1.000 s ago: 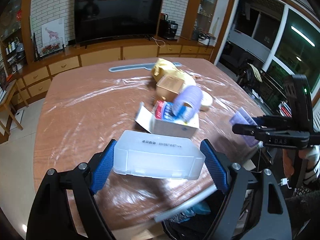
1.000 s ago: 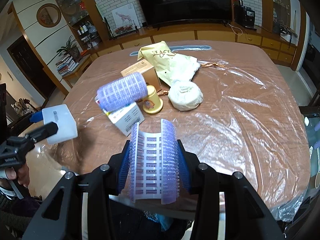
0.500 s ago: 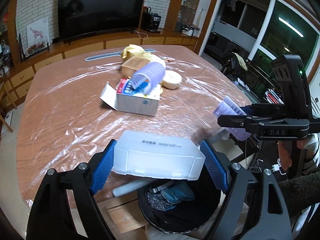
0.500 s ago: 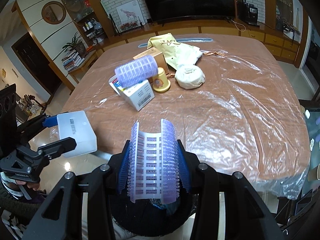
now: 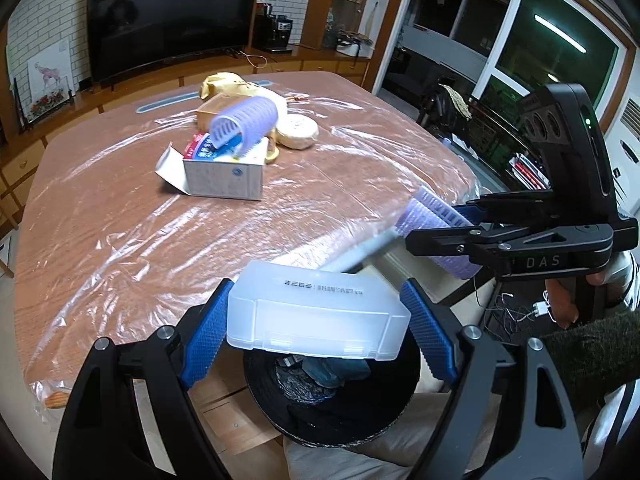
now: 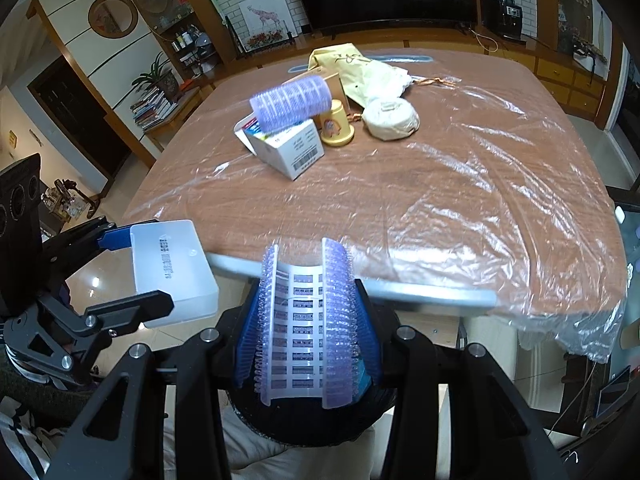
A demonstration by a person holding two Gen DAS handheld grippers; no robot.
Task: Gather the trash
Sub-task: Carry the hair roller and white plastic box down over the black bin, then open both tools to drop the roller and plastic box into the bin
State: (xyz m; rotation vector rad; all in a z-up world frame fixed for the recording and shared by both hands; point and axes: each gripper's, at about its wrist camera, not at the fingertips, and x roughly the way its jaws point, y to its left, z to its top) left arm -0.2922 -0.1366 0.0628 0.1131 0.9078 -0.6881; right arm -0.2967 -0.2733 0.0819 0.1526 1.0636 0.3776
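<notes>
Plastic-covered table (image 5: 120, 220) edge, black bin (image 5: 332, 404) below. Translucent box (image 5: 320, 316) is clamped in left gripper (image 5: 318, 332) over bin; purple roller piece (image 6: 306, 320) is squeezed by right gripper (image 6: 306, 344) above bin.

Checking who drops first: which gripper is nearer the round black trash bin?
Hard to separate. Left gripper holds its frosted plastic box above the bin; right gripper holds its purple hair roller above it too.
</notes>
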